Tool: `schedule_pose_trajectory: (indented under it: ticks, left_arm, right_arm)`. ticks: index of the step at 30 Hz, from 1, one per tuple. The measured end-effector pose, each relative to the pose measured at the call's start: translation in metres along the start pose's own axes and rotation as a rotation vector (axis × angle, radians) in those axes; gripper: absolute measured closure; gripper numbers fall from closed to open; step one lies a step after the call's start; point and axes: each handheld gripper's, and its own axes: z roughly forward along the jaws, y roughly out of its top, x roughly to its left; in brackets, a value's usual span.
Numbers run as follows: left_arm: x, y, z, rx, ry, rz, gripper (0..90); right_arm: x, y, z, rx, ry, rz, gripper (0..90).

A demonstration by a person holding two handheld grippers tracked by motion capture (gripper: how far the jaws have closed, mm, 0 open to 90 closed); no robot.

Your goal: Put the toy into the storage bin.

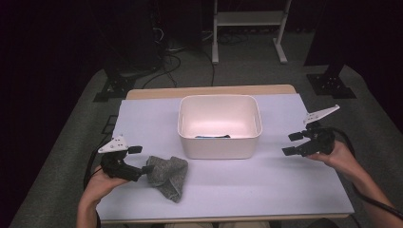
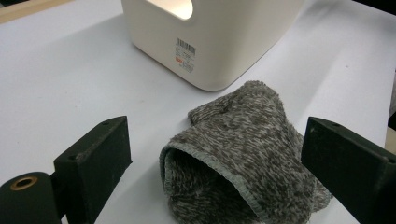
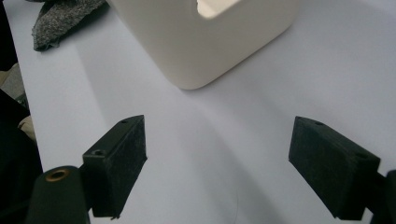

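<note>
A grey knitted sock (image 1: 167,175) lies crumpled on the white table cover, front left. My left gripper (image 1: 141,159) is open at the sock's left edge. In the left gripper view the sock (image 2: 243,154) sits between the two spread jaws of the left gripper (image 2: 217,135), its cuff opening facing the camera. The jaws are not closed on it. A white plastic bin (image 1: 218,126) stands mid-table with a dark item (image 1: 212,136) at its bottom. My right gripper (image 1: 292,144) hovers open to the right of the bin, nothing between its jaws; the right gripper view shows the right gripper (image 3: 217,140) over bare cover.
The white cover (image 1: 266,180) spans the wooden table (image 1: 209,91), with bare room in front of and right of the bin. The bin (image 2: 219,42) has a handle cutout and a barcode label. A white stand (image 1: 249,28) and cables lie on the floor behind.
</note>
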Motion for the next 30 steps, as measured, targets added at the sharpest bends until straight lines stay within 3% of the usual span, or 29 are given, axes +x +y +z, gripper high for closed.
schedule_pose_trajectory:
  ticks: [14, 30]
  left_arm:
    - [-0.002, 0.0, 0.002, 0.019, 0.005, 0.011, 7.4]
    - [-0.004, 0.003, 0.001, 0.007, 0.006, 0.021, 7.4]
  right_arm:
    - [-0.003, -0.041, 0.005, -0.049, -0.003, 0.083, 17.7]
    - [0.006, -0.069, -0.001, -0.086, -0.038, 0.107, 17.6]
